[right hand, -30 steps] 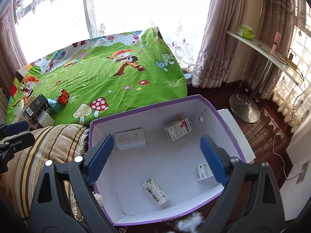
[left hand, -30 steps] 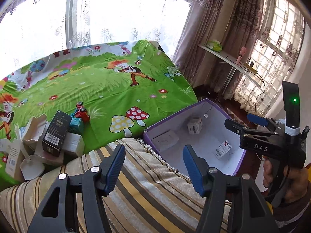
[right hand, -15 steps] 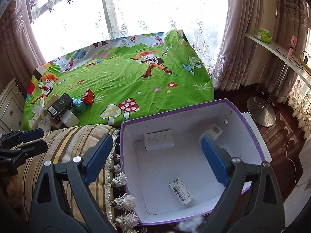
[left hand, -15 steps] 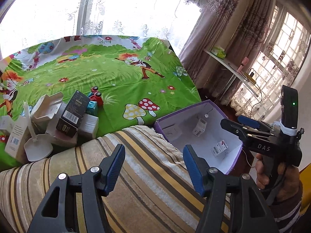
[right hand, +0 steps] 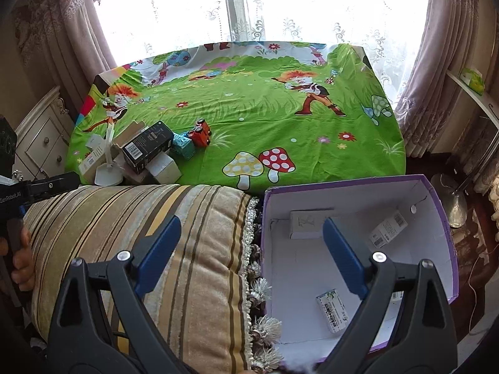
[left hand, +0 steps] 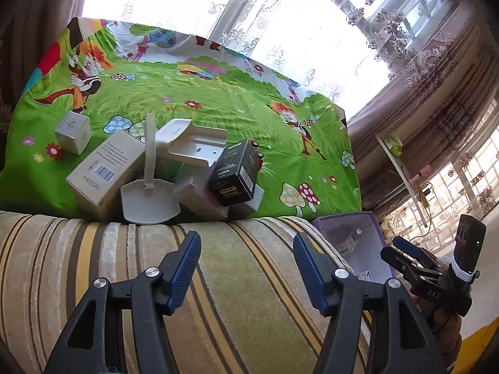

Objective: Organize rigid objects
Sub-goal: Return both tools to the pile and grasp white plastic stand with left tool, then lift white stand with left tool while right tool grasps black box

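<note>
purple box (right hand: pixel 443 218): open, three small cartons (right hand: pixel 388 229) inside
left gripper (left hand: pixel 246 268): fingers apart, empty
right gripper (right hand: pixel 249 255): fingers wide apart, empty

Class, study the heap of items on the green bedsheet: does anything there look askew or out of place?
Yes. The black box sits tilted on top of other packages rather than flat, and an opened white carton leans behind it. A white stand is wedged among them at the striped cushion.
</note>
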A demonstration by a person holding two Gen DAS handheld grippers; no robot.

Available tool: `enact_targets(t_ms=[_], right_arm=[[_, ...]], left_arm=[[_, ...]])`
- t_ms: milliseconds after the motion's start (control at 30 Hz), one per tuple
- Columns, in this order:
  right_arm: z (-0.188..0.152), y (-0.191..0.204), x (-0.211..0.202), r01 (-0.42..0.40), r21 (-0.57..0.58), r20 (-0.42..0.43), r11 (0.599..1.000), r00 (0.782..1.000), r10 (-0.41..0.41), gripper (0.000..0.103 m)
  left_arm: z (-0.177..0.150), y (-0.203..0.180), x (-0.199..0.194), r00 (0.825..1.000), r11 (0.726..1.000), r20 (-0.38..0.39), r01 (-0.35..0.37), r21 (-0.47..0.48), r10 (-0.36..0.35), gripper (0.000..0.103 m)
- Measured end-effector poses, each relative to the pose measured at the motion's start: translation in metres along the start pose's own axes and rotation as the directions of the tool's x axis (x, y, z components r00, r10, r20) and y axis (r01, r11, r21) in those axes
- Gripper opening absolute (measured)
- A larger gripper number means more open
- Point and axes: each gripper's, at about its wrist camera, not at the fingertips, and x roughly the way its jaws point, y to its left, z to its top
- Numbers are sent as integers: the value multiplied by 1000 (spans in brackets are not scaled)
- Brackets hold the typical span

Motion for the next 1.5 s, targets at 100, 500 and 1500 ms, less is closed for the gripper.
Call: enact_targets(t_ms=[100, 500, 1500], right_arm=[[5, 8, 4, -11, -4, -12, 1000, 1000, 11, 94], [25, 48, 31, -69, -17, -63, 997, 996, 68, 94], [92, 89, 118, -178, 200, -94, 963, 975, 199, 94]], left_arm=[[6, 11, -1, 1000, 999, 6, -25, -20, 25, 62], [43, 47, 17, 987, 987, -15, -157, -20, 157, 47], [70, 53, 78, 944, 946, -74, -316, 65, 321, 27]])
